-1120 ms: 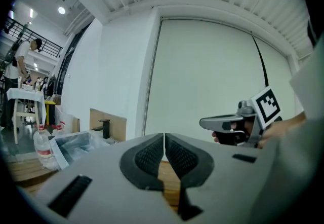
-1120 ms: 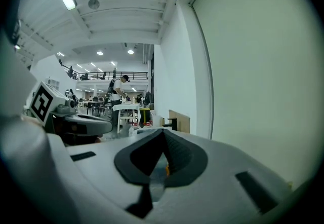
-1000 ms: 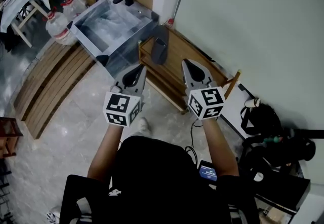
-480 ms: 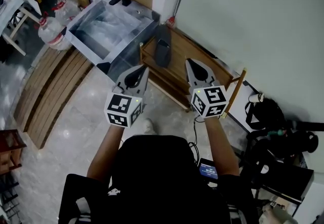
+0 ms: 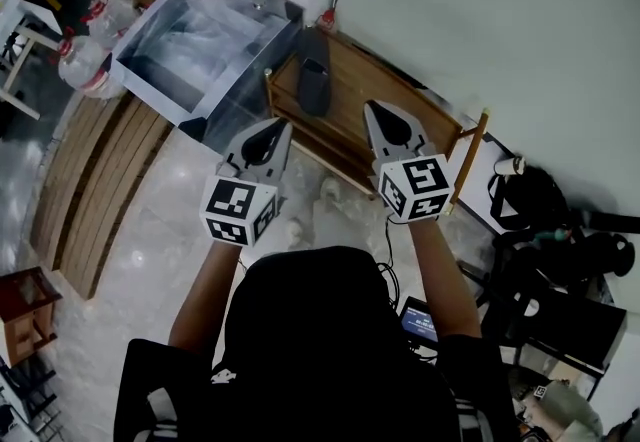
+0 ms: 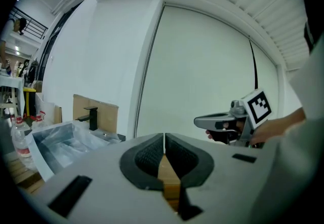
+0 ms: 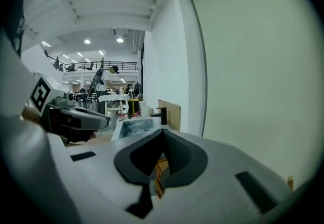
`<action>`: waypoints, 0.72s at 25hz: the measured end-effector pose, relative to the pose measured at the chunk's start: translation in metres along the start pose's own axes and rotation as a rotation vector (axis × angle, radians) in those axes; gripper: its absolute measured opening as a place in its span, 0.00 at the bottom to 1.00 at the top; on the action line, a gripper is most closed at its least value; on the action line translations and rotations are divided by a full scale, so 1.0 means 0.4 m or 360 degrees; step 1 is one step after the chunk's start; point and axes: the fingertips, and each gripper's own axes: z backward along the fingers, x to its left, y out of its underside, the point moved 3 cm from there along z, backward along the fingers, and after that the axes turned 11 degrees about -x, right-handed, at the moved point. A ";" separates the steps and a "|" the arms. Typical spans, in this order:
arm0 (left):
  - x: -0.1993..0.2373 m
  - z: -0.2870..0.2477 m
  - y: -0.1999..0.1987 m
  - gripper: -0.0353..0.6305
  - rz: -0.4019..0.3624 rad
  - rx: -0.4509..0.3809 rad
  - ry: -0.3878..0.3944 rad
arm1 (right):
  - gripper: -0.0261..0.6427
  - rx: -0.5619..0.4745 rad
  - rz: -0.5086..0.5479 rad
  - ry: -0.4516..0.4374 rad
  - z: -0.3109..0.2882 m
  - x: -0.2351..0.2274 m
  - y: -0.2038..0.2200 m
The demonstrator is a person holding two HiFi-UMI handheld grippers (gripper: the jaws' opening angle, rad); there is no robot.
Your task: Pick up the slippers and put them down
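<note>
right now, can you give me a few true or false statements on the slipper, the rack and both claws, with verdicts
1. A dark slipper lies on the wooden rack. True.
2. The left claw is shut on the slipper. False: it is shut on nothing, and the slipper lies apart from it on the rack.
3. The right claw holds nothing. True.
4. The plastic-wrapped basin stands to the right of the rack. False: in the head view it is on the rack's left.

Bright, even indoor light from ceiling lamps (image 7: 87,41); fisheye curvature, dark vignetted corners.
</note>
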 end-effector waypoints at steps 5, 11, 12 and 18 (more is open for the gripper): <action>0.006 -0.063 0.026 0.07 0.0011 0.0048 0.0006 | 0.03 -0.0005 0.0004 -0.0001 -0.029 -0.049 0.012; 0.027 -0.143 0.081 0.07 0.0032 0.0146 -0.0032 | 0.03 0.0053 -0.0052 -0.0007 -0.080 -0.124 0.056; 0.034 -0.161 0.094 0.07 0.0021 0.0158 -0.0043 | 0.03 0.0063 -0.0058 -0.0016 -0.088 -0.138 0.063; 0.076 -0.259 0.177 0.07 -0.0015 0.0265 -0.0101 | 0.03 0.0118 -0.0086 -0.0075 -0.146 -0.213 0.113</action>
